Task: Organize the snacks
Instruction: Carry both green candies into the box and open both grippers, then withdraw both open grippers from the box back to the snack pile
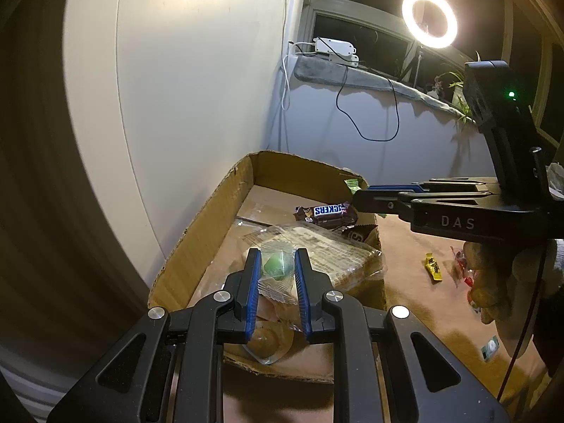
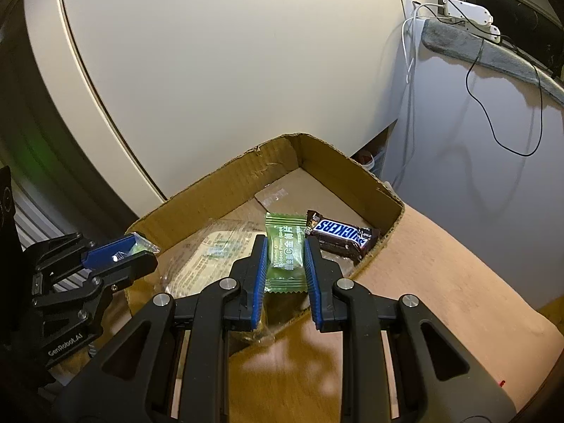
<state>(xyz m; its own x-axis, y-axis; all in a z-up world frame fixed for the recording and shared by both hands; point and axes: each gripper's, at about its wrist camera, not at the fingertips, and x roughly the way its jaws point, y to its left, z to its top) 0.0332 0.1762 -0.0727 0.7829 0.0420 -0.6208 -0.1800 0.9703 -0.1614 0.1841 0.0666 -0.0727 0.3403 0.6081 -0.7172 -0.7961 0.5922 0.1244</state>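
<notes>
My left gripper is shut on a clear-wrapped green candy and holds it over the near end of a shallow cardboard box. It also shows in the right wrist view. My right gripper is shut on a green packet above the box's right side. In the box lie a Snickers bar, a large clear-wrapped cracker pack and a clear-wrapped brown ball candy. The right gripper also shows side-on in the left view.
The box sits on a pinkish tabletop against a white wall. Loose candies lie on the table right of the box: a yellow one and red ones. A ring light stands on the sill behind.
</notes>
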